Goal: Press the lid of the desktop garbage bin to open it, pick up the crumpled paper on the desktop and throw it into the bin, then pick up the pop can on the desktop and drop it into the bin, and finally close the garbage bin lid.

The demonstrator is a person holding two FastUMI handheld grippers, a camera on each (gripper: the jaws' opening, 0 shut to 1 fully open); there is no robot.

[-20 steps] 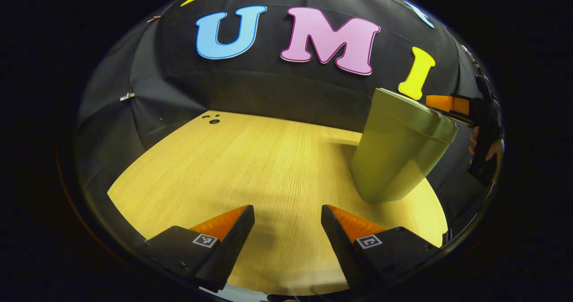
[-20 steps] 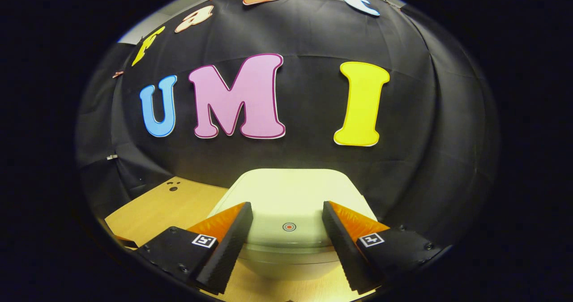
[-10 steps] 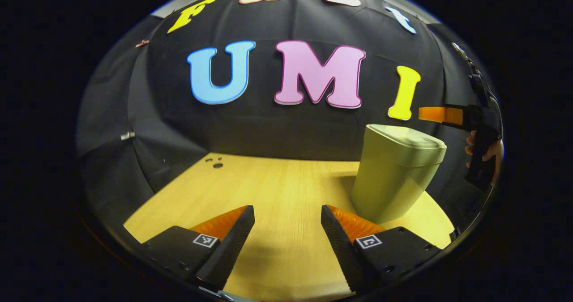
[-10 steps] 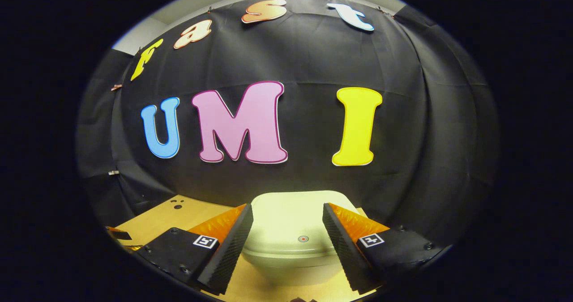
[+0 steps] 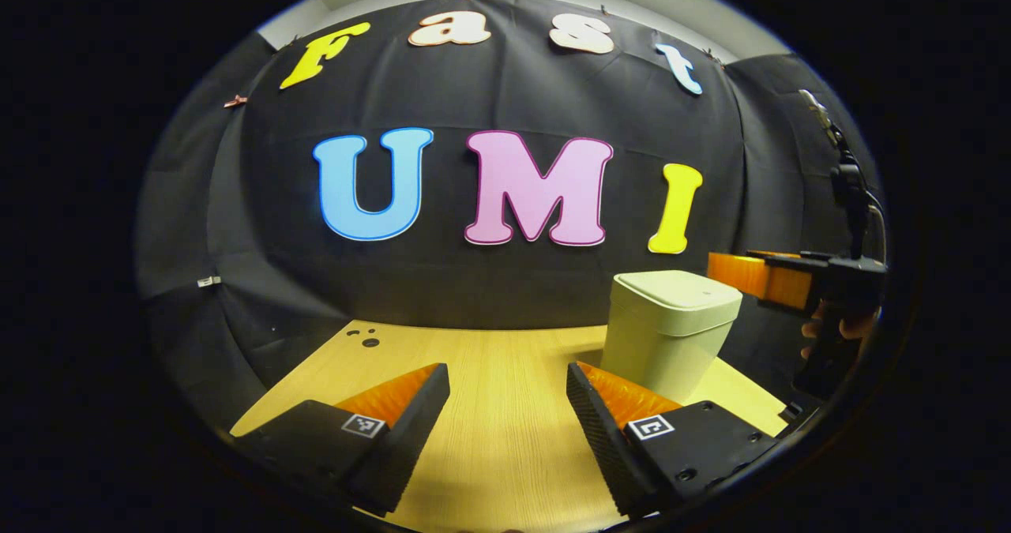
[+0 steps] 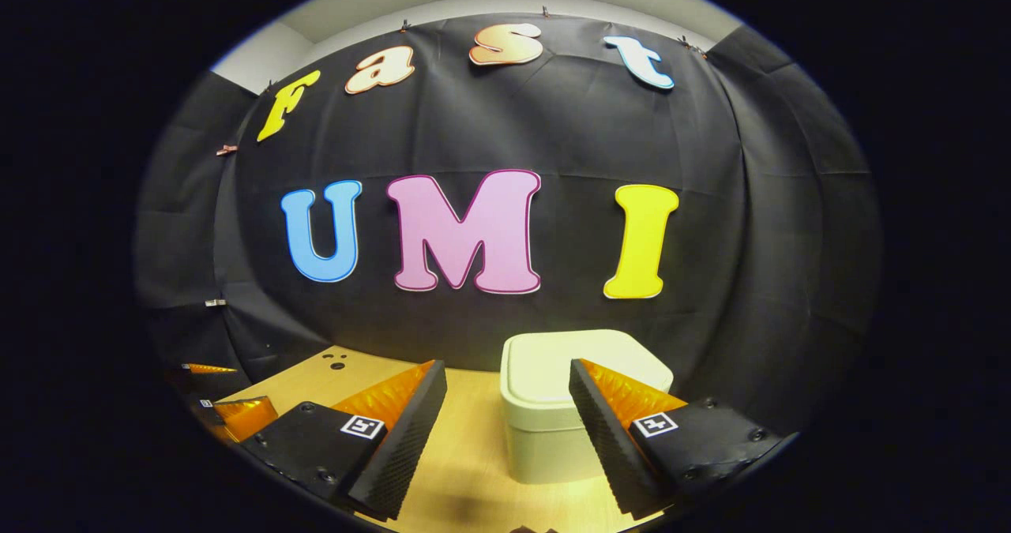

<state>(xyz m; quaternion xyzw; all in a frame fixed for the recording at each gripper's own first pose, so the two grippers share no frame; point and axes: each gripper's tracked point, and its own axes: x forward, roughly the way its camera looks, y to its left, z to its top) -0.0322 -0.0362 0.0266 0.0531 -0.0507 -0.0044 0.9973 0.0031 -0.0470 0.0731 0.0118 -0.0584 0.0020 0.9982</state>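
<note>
Since the garbage bin (image 6: 553, 422) stands with its lid (image 6: 584, 359) lying flat and closed on top, and no crumpled paper or pop can lies on the stretch of tabletop (image 5: 505, 407) that can be seen, the task looks to be at its very end, or else at its very start before the lid has been pressed; from these pictures alone I cannot settle which, though the bare wood favours the end, with paper and can judged to be inside. Pale and upright, the bin sits toward the far right part of the tabletop, close to the back edge by the black cloth wall. In the right gripper view the right gripper (image 6: 505, 422) is held level, pointing at the wall, its two fingers well apart and holding nothing, the bin seen partly behind the right-hand finger and not touched by either. In the left gripper view the left gripper (image 5: 505, 418) hangs low over the near middle of the tabletop, also level, its fingers spread and empty, the bin beyond its right finger; farther right the other gripper shows from the side, level with the bin's lid and just beside it, a hand (image 5: 837, 332) gripping its handle below. Small dark holes (image 5: 365, 337) mark the far left corner of the tabletop.
</note>
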